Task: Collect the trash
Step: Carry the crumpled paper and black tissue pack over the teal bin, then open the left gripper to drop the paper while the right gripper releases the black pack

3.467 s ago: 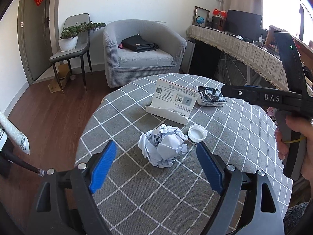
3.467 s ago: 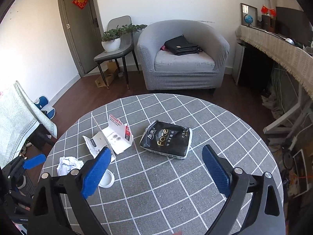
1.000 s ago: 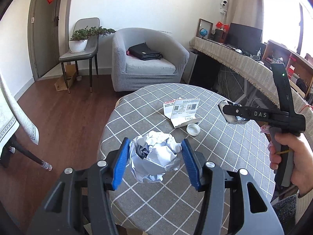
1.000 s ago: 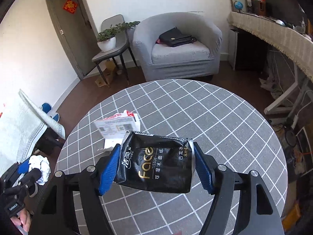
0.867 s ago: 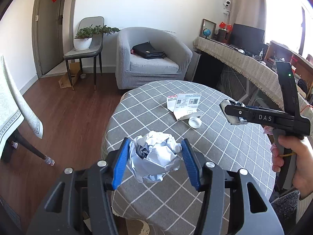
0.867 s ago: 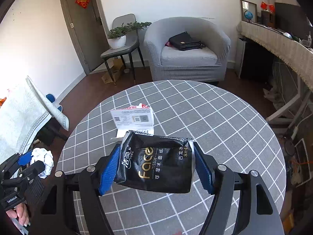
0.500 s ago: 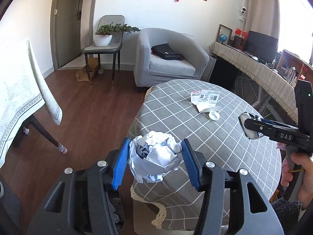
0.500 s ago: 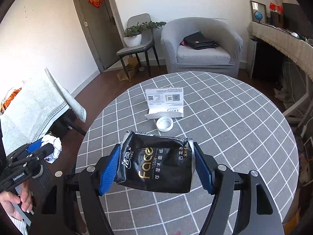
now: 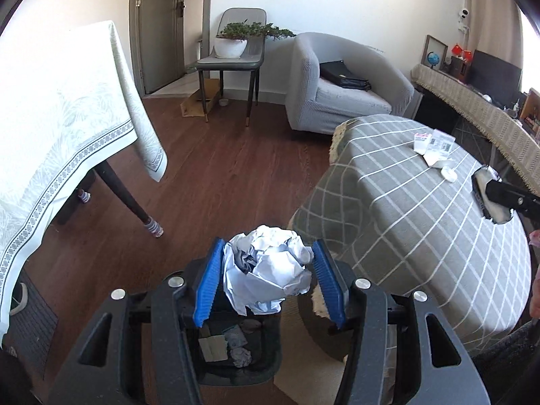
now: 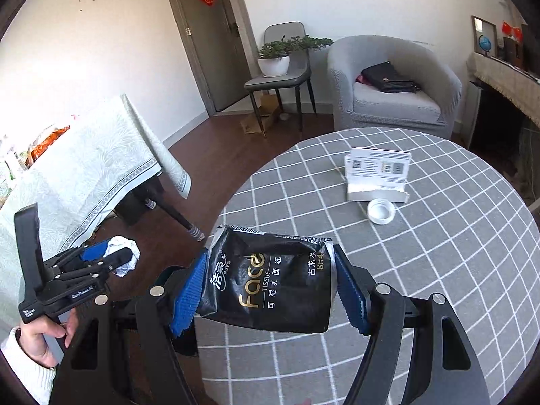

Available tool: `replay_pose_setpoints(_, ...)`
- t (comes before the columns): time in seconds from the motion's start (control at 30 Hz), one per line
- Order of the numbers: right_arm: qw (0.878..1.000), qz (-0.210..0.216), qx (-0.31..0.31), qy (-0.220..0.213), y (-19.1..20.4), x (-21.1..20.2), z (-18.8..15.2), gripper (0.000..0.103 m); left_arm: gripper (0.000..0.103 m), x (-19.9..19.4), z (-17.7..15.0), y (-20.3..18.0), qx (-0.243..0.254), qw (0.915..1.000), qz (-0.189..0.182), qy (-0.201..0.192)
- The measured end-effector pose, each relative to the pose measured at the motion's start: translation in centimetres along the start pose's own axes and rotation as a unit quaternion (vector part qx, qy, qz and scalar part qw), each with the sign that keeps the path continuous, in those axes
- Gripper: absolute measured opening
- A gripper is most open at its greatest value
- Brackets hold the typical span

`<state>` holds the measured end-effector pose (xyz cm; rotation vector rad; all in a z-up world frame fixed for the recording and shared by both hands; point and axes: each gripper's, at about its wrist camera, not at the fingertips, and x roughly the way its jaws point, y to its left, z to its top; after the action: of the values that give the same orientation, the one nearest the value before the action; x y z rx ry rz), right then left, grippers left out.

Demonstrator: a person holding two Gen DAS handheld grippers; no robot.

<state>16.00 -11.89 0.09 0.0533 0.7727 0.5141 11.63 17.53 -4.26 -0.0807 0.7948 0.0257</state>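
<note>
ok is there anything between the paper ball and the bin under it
Nothing visible. The left hand-held gripper holds the paper ball above the open bin, which has no lid and only a few scraps at the bottom.

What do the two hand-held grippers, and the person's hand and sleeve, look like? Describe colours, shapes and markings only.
Both the left gripper and the right gripper have matte black angular frames with triangular cut-outs and silver round bolts. Their fingers carry bright blue ribbed pads. Seen from the right wrist, the left gripper's black body bears small white lettering. The left hand is bare, with a white knitted sleeve.
</note>
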Motion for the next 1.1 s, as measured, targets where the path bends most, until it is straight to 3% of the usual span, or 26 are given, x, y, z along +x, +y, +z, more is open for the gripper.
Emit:
replay_pose_setpoints(0.17, 0.999, 0.022, -0.029, 0.007, 4.0, 2.0, 0.2, 0.072, 0.056, 1.6, -1.5, 2.8, -0.002, 0.9994, 0.018, 0.03)
replay_pose_setpoints(0.43, 0.994, 0.071, -0.069, 0.037, 10.7, 6.5, -0.1, 0.072, 0.056, 4.4, -3.7, 6.3, -0.033, 0.9969, 0.014, 0.07)
replay_pose_setpoints(0.67, 0.988, 0.095, -0.101, 0.069, 15.8, 10.2, -1.1, 0.072, 0.057, 7.4, -6.7, 9.3, -0.048, 0.9898, 0.018, 0.133)
replay_pose_setpoints(0.87, 0.984, 0.097, -0.114, 0.095, 17.8, 13.2, -1.7, 0.072, 0.06, 9.4, -8.5, 11.1, -0.051, 0.9832, 0.016, 0.175)
replay_pose_setpoints(1.1, 0.982, 0.092, -0.108, 0.123, 18.8, 16.3, -2.5, 0.072, 0.071, 9.3, -9.1, 12.3, -0.056, 0.9834, 0.0, 0.173)
